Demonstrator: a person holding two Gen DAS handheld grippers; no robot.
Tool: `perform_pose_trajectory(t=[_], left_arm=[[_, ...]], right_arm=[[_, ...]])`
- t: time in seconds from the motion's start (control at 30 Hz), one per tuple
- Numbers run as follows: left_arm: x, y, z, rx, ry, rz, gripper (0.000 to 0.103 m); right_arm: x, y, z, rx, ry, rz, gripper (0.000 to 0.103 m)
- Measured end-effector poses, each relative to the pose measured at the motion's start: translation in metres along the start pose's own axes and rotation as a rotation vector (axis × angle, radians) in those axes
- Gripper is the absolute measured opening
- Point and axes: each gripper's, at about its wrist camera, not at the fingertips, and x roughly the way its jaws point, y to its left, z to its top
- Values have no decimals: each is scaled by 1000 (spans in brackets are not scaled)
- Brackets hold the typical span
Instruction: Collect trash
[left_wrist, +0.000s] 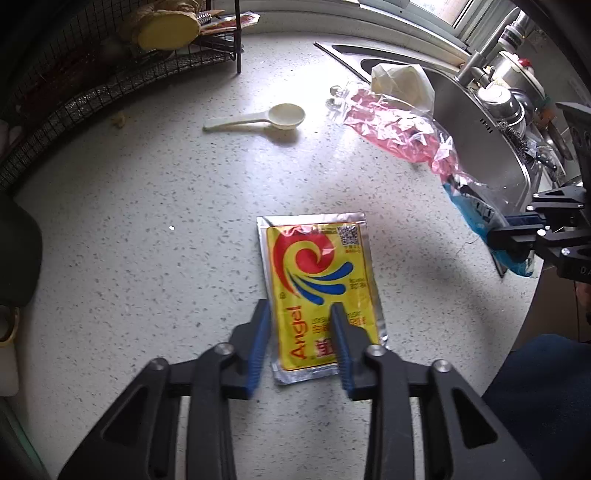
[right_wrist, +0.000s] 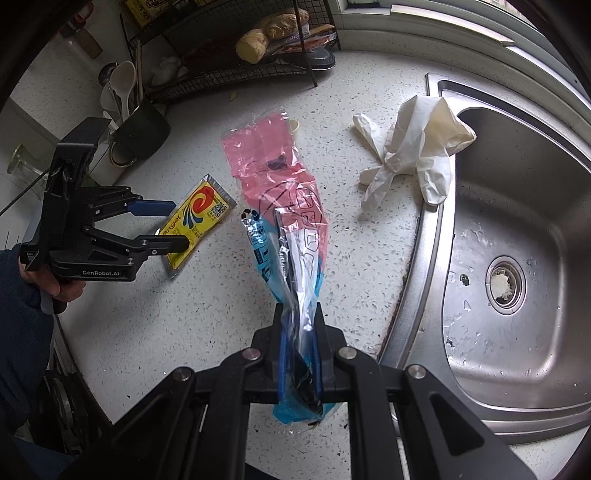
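Yellow sachet (left_wrist: 317, 266) flat between parted left tongs (left_wrist: 299, 308), seemingly untouched, right tongs (right_wrist: 299, 308) clenching wrapper (right_wrist: 280, 177)

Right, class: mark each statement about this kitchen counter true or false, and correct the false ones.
1. The right hand-held gripper is shut on the pink and blue plastic bag. True.
2. The yellow sachet lies inside the sink. False: it lies flat on the counter.
3. The left hand-held gripper has its fingers apart over the sachet. True.
4. The white spoon is in the bag. False: it lies on the counter.
5. A white glove drapes over the sink's edge. True.
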Motion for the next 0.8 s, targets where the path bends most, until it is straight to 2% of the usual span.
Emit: perform_pose_trajectory(t=[0.07,0.17,0.43,0.8], left_arm=[[3,2,1,-66,6,-53,3],[2,0,-3,-102,-16,-48,2],[4,-25,-6,-72,-19,35,1],[-34,-71,4,-47,-98,54,0]], right_arm=[[1,0,0,1,2,1,10],[2,-1,-1,1,1,2,10],[0,-8,-4,8,-3,11,10],[-17,-16,-8,1,-47,20,10]])
